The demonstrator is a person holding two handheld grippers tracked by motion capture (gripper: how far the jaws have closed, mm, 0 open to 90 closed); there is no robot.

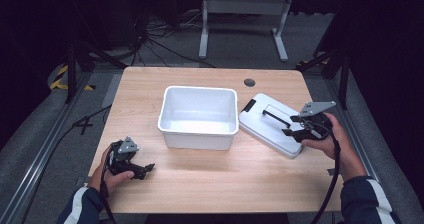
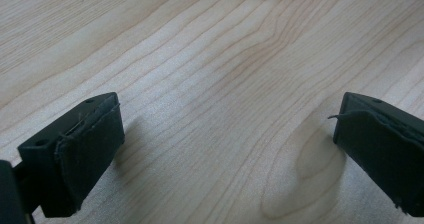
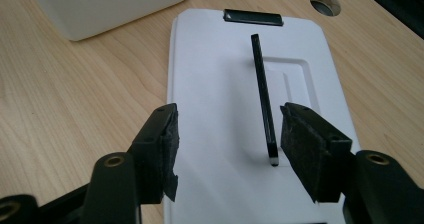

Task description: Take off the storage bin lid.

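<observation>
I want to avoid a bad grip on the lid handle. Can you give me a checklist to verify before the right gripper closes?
1. Right gripper open: ok.
2. Handle between its jaws: ok, its near end stands closer to one jaw.
3. Handle raised off the lid: ok.
4. Lid lies flat on the table, beside the bin: ok.
5. Bin empty, ready for the lid: ok.
6. Left gripper open, apart from the lid: ok.
</observation>
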